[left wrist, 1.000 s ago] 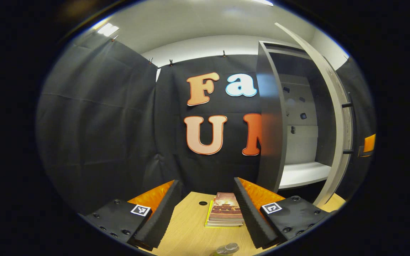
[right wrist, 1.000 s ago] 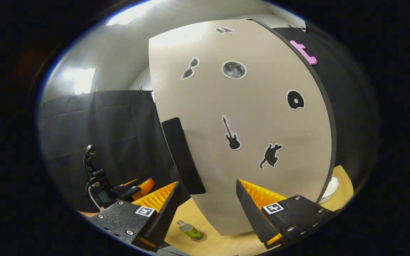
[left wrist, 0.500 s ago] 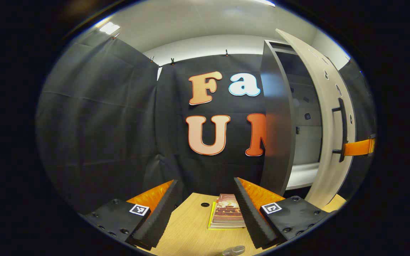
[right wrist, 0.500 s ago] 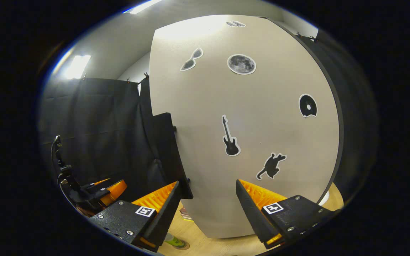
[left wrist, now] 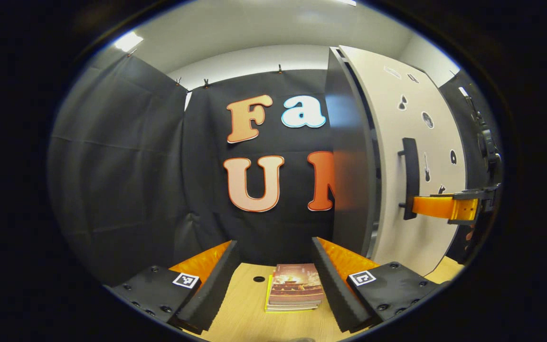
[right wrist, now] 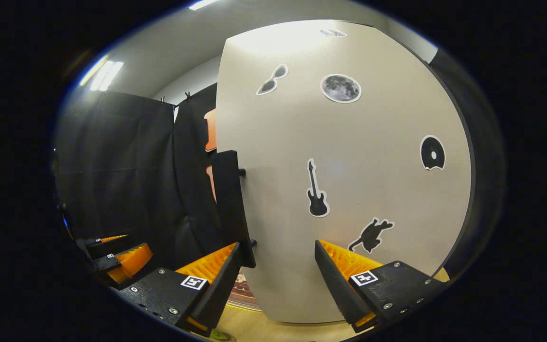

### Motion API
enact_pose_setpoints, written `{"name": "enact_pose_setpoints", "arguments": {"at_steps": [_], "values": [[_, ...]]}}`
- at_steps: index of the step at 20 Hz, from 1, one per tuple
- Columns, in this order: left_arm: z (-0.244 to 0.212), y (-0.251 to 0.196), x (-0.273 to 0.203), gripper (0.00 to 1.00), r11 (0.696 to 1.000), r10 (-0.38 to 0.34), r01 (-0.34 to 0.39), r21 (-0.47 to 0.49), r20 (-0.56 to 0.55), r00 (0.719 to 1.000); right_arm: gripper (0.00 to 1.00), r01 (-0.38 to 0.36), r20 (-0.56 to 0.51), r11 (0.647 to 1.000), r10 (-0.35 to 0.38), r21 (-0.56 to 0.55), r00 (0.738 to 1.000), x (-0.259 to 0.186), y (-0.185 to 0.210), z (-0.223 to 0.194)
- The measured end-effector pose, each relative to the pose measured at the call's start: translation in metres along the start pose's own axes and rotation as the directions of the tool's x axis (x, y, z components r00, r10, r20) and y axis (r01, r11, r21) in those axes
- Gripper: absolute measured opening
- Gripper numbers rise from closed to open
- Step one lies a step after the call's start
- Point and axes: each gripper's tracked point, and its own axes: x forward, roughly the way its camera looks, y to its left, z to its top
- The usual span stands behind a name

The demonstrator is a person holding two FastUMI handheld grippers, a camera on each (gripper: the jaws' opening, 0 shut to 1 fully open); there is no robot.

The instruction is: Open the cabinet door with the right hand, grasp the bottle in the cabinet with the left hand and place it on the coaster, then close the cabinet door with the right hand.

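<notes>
Pushing the door (right wrist: 344,190) toward shut, the right hand-held gripper (right wrist: 278,280) is wide open and empty, finger near the handle (right wrist: 231,204); left hand-held gripper (left wrist: 273,285) idles open over the table (left wrist: 245,323).

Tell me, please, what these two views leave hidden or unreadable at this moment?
- Cabinet interior: hidden behind the cabinet door in the right gripper view.
- Books: cover print too small in the left gripper view.
- Right gripper: contact with the door handle unclear in the left gripper view.
</notes>
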Motion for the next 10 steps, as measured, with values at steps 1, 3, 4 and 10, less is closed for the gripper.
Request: {"name": "enact_pose_setpoints", "arguments": {"at_steps": [1, 3, 4, 10], "values": [[0.002, -0.008, 0.002, 0.99, 1.000, -0.014, 0.014, 0.002, -0.003, 1.000, 0.94, 0.003, -0.003, 1.000, -0.003, -0.004, 1.000, 0.000, 0.000, 0.000], [0.007, -0.022, 0.004, 0.99, 0.999, -0.035, 0.035, 0.007, -0.003, 0.999, 0.95, 0.012, -0.011, 1.000, -0.012, -0.008, 1.000, -0.001, -0.004, 0.000], [0.010, -0.030, 0.003, 0.99, 0.999, -0.045, 0.045, 0.007, -0.003, 0.999, 0.95, 0.022, 0.000, 1.000, -0.022, -0.020, 1.000, -0.003, -0.007, 0.002], [0.035, -0.078, -0.015, 0.99, 0.995, -0.103, 0.103, -0.019, 0.011, 0.995, 0.95, 0.078, 0.077, 0.985, -0.066, -0.153, 0.995, -0.068, -0.043, 0.022]]}}
